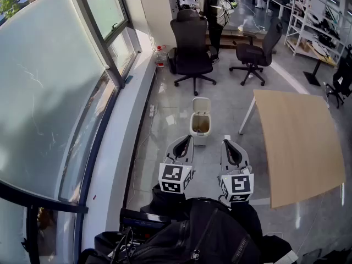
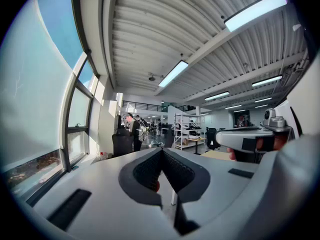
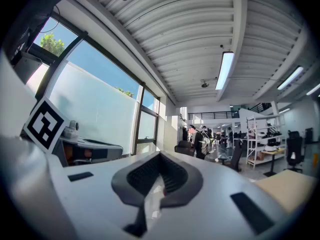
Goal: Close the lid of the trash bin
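A small white trash bin (image 1: 200, 126) stands on the grey floor in the head view, its lid (image 1: 201, 104) tipped up and back so the brownish inside shows. My left gripper (image 1: 188, 139) is held level just short of the bin's near left side, jaws shut together with nothing in them. My right gripper (image 1: 226, 140) is level with it, a little right of the bin, also shut and empty. In the left gripper view the left gripper (image 2: 162, 151) has its jaws meeting at the tip. The right gripper (image 3: 160, 155) looks the same in its own view. Neither gripper view shows the bin.
A wooden table (image 1: 300, 142) stands right of the bin. Two black office chairs (image 1: 191, 48) (image 1: 254, 51) and a person (image 1: 212, 10) are beyond it. A window wall and ledge (image 1: 118, 147) run along the left. Shelves (image 1: 316, 32) stand far right. A black bag (image 1: 203, 230) lies below the grippers.
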`<state>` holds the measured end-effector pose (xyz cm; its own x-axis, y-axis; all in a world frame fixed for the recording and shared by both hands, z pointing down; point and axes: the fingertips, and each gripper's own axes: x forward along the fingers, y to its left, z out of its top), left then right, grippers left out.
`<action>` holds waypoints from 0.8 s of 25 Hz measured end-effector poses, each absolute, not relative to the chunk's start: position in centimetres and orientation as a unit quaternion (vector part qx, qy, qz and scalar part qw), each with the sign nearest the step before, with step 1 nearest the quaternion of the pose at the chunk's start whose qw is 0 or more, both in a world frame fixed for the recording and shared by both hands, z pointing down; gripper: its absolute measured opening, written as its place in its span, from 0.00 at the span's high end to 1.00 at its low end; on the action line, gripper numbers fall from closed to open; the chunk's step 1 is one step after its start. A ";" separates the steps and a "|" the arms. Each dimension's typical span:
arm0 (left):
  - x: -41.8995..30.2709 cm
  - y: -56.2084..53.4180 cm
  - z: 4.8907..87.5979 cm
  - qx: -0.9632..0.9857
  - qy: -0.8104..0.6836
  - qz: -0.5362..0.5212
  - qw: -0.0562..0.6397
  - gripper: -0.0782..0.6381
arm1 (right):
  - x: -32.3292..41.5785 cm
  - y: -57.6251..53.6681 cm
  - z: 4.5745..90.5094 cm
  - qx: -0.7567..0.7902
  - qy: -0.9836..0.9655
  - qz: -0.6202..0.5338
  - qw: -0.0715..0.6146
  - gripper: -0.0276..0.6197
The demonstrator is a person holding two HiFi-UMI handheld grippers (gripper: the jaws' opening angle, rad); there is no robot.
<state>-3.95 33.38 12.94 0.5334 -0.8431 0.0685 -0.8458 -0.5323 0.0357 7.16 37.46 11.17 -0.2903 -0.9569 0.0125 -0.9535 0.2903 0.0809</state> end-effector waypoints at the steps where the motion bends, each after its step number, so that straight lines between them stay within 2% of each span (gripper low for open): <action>1: -3.8 33.3 13.0 0.875 -0.482 0.022 0.033 0.89 | 7.2 37.4 11.3 0.595 -0.803 -0.028 0.030 0.95; 20: -1.1 34.4 14.4 0.877 -0.478 0.033 0.043 0.89 | 9.7 38.6 12.8 0.597 -0.802 -0.001 0.028 0.95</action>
